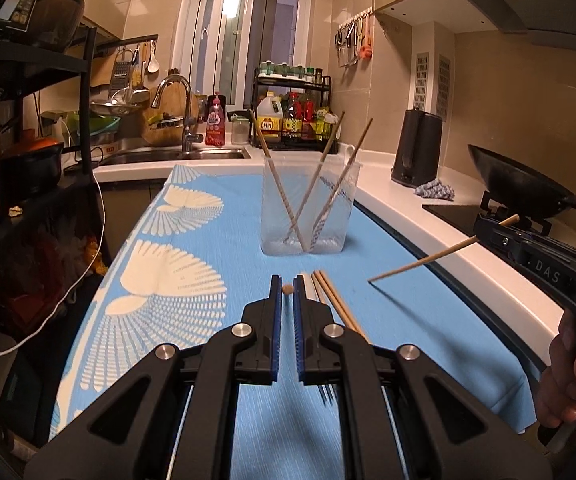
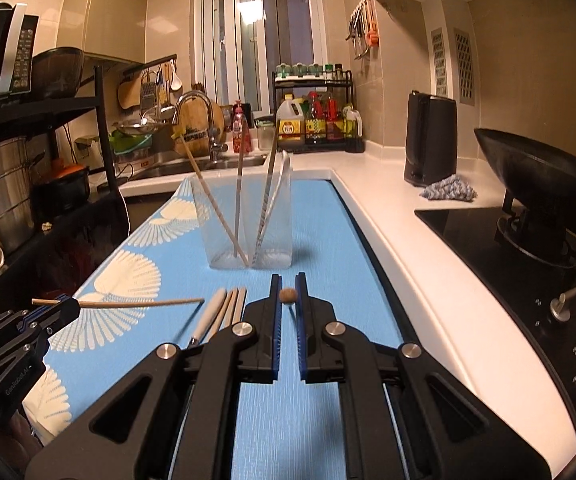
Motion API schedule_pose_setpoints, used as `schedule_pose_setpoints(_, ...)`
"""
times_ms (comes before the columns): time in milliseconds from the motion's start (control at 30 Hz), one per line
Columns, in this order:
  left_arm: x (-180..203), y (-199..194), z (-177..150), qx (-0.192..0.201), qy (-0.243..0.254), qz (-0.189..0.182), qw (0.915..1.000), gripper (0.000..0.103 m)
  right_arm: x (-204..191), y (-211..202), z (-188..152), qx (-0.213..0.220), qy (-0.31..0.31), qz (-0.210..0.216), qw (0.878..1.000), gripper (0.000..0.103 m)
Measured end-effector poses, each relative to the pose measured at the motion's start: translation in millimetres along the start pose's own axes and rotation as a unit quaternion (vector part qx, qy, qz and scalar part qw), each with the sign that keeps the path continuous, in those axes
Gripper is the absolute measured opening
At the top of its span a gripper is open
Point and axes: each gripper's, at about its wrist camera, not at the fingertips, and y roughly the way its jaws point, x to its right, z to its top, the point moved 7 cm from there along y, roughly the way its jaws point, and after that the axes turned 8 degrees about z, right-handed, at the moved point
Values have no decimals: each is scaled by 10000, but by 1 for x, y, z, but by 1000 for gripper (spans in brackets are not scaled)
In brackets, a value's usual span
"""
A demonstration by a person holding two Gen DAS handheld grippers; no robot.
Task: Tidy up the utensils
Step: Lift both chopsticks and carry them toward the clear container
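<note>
A clear plastic container [image 1: 283, 216] [image 2: 279, 232] stands on the blue shell-patterned cloth [image 1: 215, 248] with three chopsticks leaning in it. My left gripper [image 1: 287, 280] is shut on a wooden chopstick [image 1: 287, 289] seen end-on between its pads; in the right wrist view that gripper [image 2: 69, 306] holds the chopstick [image 2: 139, 303] level above the cloth. My right gripper [image 2: 288, 280] is shut on another chopstick [image 2: 288, 295]; from the left wrist view this gripper [image 1: 484, 234] holds the stick [image 1: 424, 262] tilted down to the left. Loose chopsticks and a white-handled utensil [image 2: 211, 312] lie on the cloth.
White counter [image 2: 384, 200] runs along the right with a black kettle [image 2: 430, 140], a blue rag [image 2: 448, 192] and a wok [image 2: 540, 176] on the stove. Sink and faucet [image 1: 179, 112] lie behind the container, beside a bottle rack [image 1: 296, 116]. A black shelf [image 1: 27, 120] with pots stands on the left.
</note>
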Motion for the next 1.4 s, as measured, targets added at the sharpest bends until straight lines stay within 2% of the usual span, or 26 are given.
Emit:
schedule_pose_setpoints(133, -4, 0, 23, 146, 0, -15, 9999, 6, 1, 1, 17, 49, 11, 19, 10000, 6)
schedule_pose_setpoints(267, -7, 6, 47, 154, 6, -192, 9997, 6, 0, 8, 36, 39, -78, 22, 10000, 6)
schedule_pose_setpoints(567, -17, 34, 97, -405, -449, -903, 9941, 6, -5, 21, 82, 2, -244, 100, 9997, 6)
schedule_pose_setpoints(767, -13, 46, 110, -610, -348, -969, 9928, 6, -14, 31, 103, -207, -393, 281, 9986, 6)
schedule_pose_setpoints(1067, -13, 57, 144, -580, -276, -985, 9931, 6, -22, 42, 150, -363, -516, 533, 9966, 6)
schedule_pose_setpoints(1400, -12, 67, 239, -66, -262, -995, 9947, 6, -40, 44, 237, -102, -680, 744, 9949, 6)
